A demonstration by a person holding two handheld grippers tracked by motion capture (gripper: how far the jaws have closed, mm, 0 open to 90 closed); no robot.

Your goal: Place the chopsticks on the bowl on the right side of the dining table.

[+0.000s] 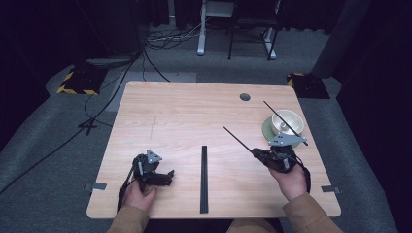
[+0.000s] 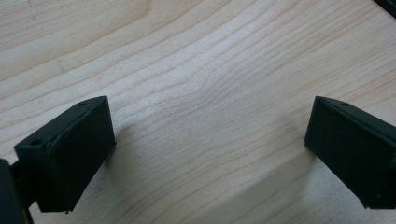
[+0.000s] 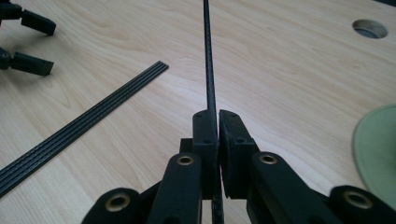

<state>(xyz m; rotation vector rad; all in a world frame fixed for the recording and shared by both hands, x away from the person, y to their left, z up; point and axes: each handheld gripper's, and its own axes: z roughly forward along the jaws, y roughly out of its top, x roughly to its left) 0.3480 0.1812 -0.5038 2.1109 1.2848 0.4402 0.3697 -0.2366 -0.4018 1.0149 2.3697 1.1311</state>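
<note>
Right gripper view: the right gripper clamps a thin black rod running up the frame's middle.

In the high view the rod sits right of centre; the left gripper, lower left, stands wide over bare table, left of the bundle of rods.

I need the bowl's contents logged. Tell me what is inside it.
A thin black rod leans inside the cream bowl, which sits on a green plate. The bowl's bottom isn't clear enough to judge.
</note>
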